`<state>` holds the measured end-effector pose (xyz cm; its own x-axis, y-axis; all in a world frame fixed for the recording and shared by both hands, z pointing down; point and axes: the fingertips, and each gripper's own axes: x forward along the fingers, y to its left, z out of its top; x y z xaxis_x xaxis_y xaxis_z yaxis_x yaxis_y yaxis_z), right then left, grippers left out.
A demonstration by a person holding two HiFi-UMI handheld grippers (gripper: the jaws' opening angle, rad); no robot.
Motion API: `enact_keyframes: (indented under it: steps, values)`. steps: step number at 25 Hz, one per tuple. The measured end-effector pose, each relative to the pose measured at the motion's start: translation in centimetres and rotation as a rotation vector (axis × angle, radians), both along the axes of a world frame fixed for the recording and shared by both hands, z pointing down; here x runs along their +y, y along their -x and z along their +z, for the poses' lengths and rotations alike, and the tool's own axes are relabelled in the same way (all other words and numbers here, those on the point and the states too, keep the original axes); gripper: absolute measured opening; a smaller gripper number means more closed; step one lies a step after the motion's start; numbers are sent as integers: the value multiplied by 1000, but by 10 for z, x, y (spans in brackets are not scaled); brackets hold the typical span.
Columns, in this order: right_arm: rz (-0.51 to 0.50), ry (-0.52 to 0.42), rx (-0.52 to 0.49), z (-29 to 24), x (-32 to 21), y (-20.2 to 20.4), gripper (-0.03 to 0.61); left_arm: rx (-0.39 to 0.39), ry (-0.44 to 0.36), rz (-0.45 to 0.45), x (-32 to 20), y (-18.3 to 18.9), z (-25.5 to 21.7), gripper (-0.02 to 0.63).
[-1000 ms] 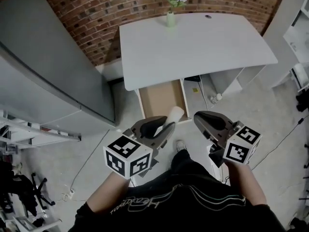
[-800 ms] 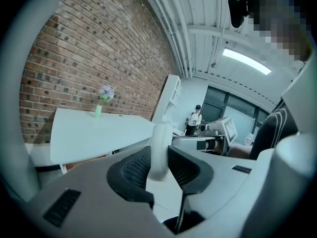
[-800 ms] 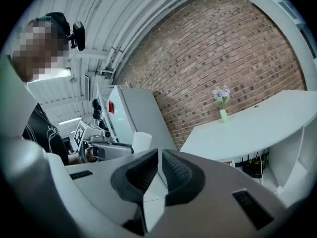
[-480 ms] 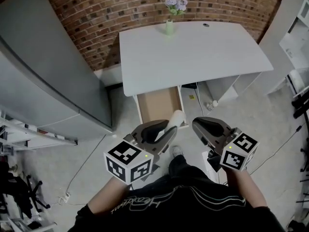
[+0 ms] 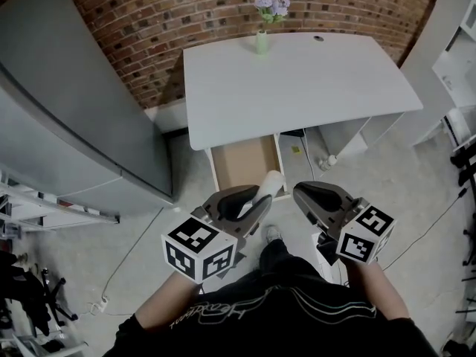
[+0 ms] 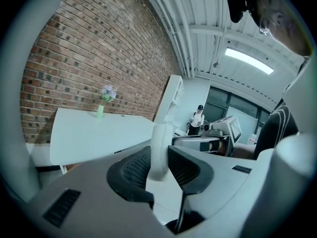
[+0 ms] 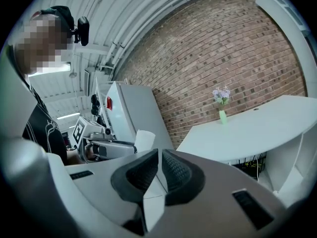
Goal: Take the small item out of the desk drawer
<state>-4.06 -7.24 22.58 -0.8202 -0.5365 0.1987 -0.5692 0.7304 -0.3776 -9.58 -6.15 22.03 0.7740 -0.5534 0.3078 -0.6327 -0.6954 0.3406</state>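
White against the dark ribbed pads, a small cylinder point(image 6: 159, 148) stands clamped between the jaws of the left tool point(image 6: 159, 168). It is gripped low on its body, so most of its length pokes out beyond the tips. That hold looks deliberate: pads on opposite sides of a round, light thing keep it from rolling free, and the exposed end leaves room to set it down.

In the head view the cylinder hangs over the near edge of the open drawer point(image 5: 244, 157), clear of its walls. By my reading the task's thing is already out and the lift is essentially done. The drawer's brown bottom shows bare and it stands pulled out toward the person from under the counter point(image 5: 297, 80).

Just right of the left one, the right tool point(image 7: 159, 168) is held at about the same height, jaws drawn almost together with nothing between them. It seems kept aside as the spare, probably free to push the drawer shut.

At the far edge of the counter, a pale green vase point(image 5: 262, 42) of flowers stands against the brick wall point(image 5: 186, 13), well apart from the work. The broad bare top between looks the obvious place to put the cylinder. If its wall is thin, a harder squeeze could dent it and a looser one let it slip.
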Motion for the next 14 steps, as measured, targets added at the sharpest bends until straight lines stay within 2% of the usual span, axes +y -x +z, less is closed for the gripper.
enact_keyframes:
  steps: [14]
  values:
    - [2, 6, 10, 8, -5, -3, 55, -14, 15, -9, -5, 2, 8, 127]
